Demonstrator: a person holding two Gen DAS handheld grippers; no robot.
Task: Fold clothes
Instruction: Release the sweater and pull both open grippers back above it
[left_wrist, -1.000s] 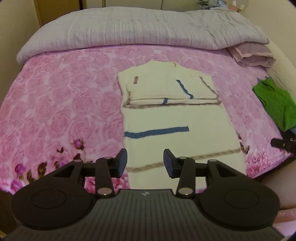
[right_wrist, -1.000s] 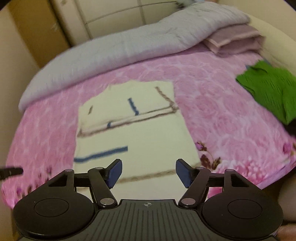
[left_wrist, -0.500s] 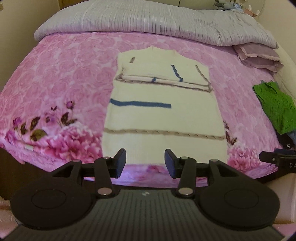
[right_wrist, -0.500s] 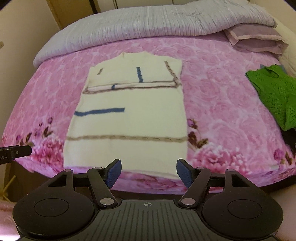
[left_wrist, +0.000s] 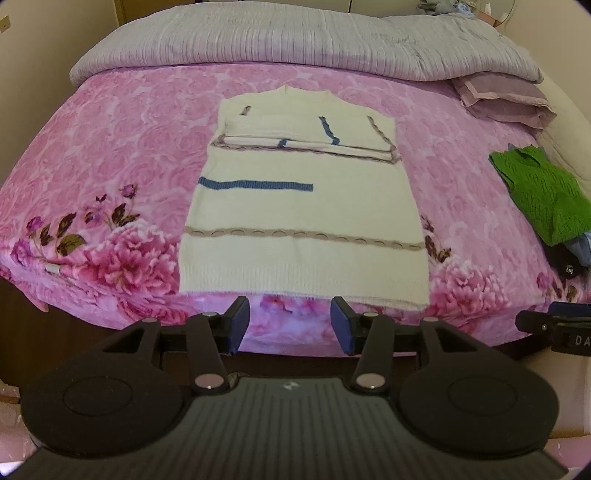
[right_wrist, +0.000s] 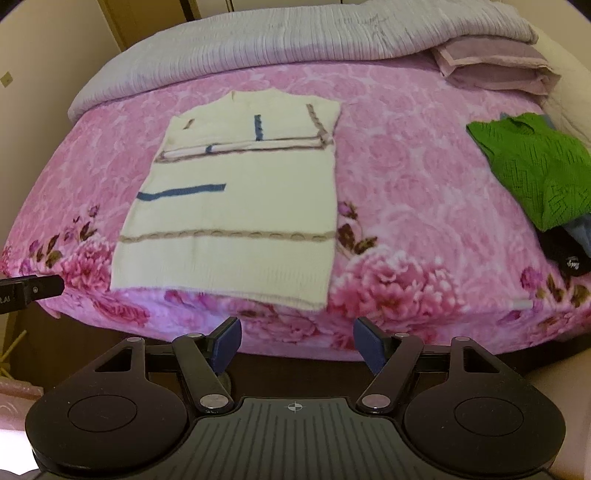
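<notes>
— What differs from a second ago?
— I've pulled both back off the cream sweater (left_wrist: 303, 218); left gripper (left_wrist: 290, 325) and right gripper (right_wrist: 297, 345) hang released before its hem
— The sweater?
— Flat, sleeves folded, beside the green garment (right_wrist: 532, 166)

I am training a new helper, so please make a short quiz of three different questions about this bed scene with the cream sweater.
1. True or false: the cream sweater has its sleeves folded across the chest.
2. Which garment lies at the right edge of the pink bedspread? A) green knit top B) red scarf C) blue jeans
3. Fill in: the left gripper and right gripper are both ___ and hold nothing.

Key: 1 true; 2 A; 3 open.
</notes>
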